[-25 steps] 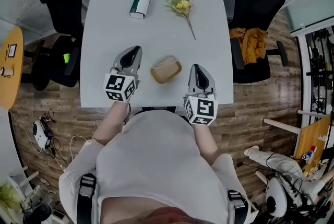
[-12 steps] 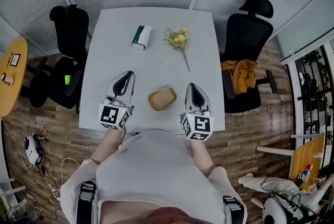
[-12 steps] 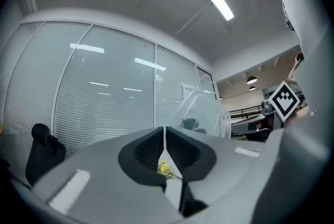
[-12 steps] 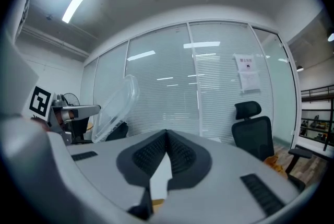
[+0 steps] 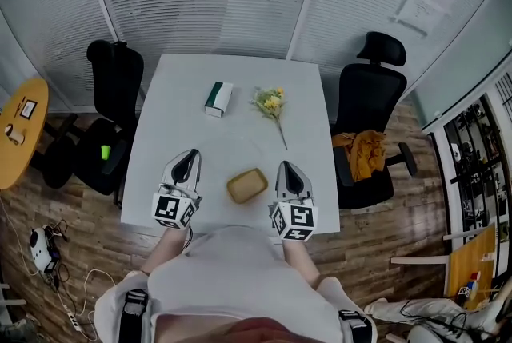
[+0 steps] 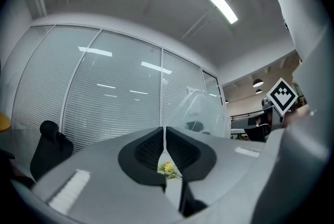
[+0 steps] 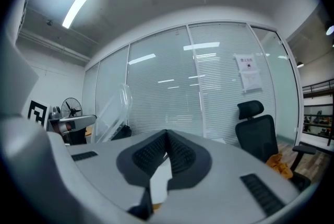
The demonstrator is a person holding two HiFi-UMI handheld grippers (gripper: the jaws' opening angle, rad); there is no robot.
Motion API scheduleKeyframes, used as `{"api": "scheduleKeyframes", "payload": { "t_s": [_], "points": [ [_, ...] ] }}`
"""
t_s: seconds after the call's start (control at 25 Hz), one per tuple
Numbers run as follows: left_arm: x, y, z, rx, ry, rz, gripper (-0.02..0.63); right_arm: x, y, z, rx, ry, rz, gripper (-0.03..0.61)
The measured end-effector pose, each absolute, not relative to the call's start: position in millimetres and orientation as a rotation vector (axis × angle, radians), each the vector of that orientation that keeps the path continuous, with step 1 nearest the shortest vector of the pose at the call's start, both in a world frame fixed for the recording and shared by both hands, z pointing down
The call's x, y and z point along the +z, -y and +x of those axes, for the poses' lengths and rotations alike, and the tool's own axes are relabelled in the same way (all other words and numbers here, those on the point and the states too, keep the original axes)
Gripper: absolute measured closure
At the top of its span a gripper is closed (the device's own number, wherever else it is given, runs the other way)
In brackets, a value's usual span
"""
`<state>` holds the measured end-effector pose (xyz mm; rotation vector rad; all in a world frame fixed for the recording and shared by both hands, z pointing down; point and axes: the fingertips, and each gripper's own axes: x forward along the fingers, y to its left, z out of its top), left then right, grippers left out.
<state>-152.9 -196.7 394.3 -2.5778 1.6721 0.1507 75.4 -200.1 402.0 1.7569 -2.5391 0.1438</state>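
On the white table (image 5: 176, 105), near its front edge, lies a tan rounded box (image 5: 247, 185) between my two grippers. My left gripper (image 5: 187, 162) hovers just left of it, jaws shut and empty. My right gripper (image 5: 287, 172) hovers just right of it, also shut and empty. A bunch of yellow flowers (image 5: 271, 105) lies farther back; it peeks through below the left gripper's (image 6: 165, 134) shut jaws as the flowers (image 6: 166, 168). A clear plastic lid (image 6: 203, 113) stands between the grippers, seen too as the lid (image 7: 110, 112) left of the right gripper (image 7: 166, 137).
A green and white carton (image 5: 217, 98) lies at the table's back left. Black office chairs stand at the left (image 5: 114, 73) and the right (image 5: 372, 105), the right one with an orange cloth (image 5: 364, 153). A round yellow table (image 5: 20, 125) is far left. Glass walls with blinds stand behind.
The head camera has risen, so the table and both grippers look smaller and more of the room shows. Both grippers stay shut beside the tan box.
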Motion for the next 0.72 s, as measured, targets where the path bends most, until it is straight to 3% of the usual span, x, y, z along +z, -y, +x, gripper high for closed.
{"api": "scheduleKeyframes", "payload": {
  "t_s": [0.72],
  "points": [
    [404,190,-172,0.173,-1.726,-2.611,0.589,399,195,64,0.132,2.554,1.746,0.571]
  ]
}}
